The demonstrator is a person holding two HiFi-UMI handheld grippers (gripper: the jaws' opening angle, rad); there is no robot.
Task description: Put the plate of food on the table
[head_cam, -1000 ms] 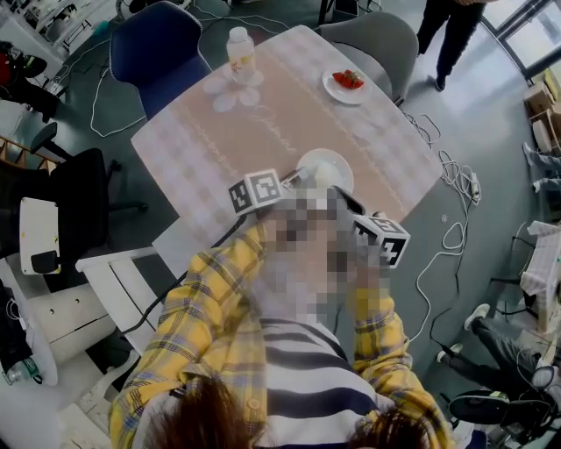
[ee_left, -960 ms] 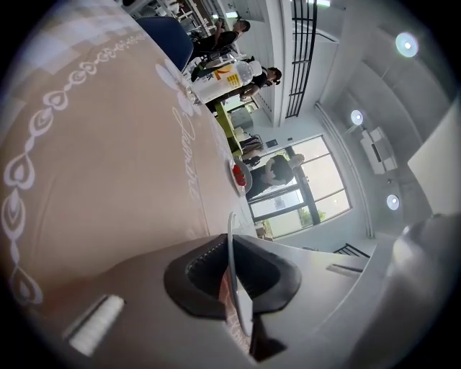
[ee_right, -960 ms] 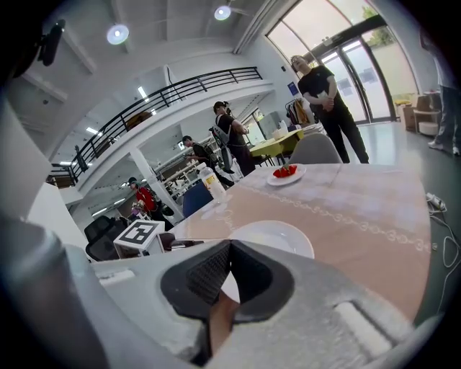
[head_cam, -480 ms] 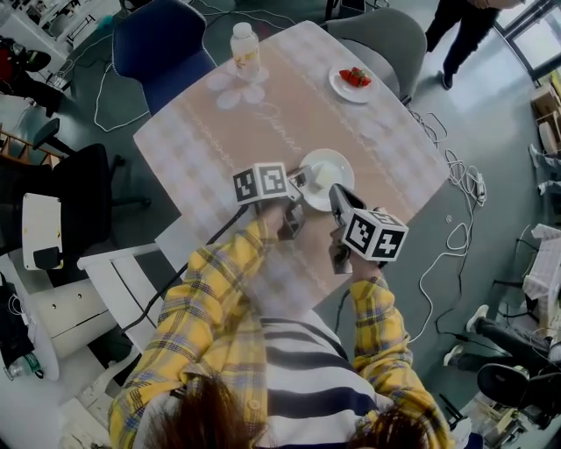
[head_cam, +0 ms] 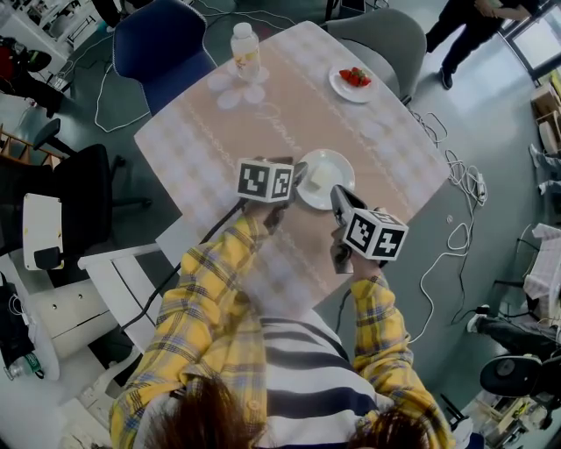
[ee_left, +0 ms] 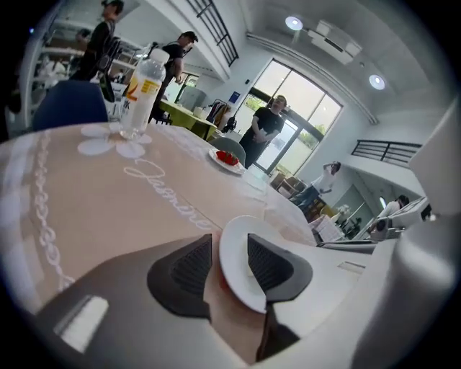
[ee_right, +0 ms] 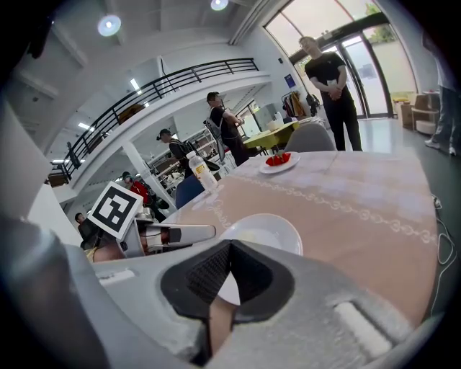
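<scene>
A white plate [head_cam: 326, 178] with a pale piece of food lies flat on the tablecloth near the table's [head_cam: 263, 114] front edge. My left gripper [head_cam: 298, 175] reaches it from the left. In the left gripper view the plate's [ee_left: 234, 263] rim stands between the jaws of that gripper [ee_left: 229, 249], which are opening, with a gap at the left pad. My right gripper [head_cam: 337, 195] sits at the plate's near right side. In the right gripper view it [ee_right: 230, 249] is shut with nothing in it, and the plate [ee_right: 263, 234] lies just beyond.
A second plate with red fruit [head_cam: 351, 81] sits at the table's far right and a drink bottle [head_cam: 244, 51] at its far left. A blue chair [head_cam: 162, 44] and a grey chair [head_cam: 372, 39] stand behind the table. A person [head_cam: 469, 26] stands beyond; cables lie on the floor.
The left gripper's jaws have spread apart off the plate's rim. The plate stays where it lay on the table, and the right gripper has hardly moved.
</scene>
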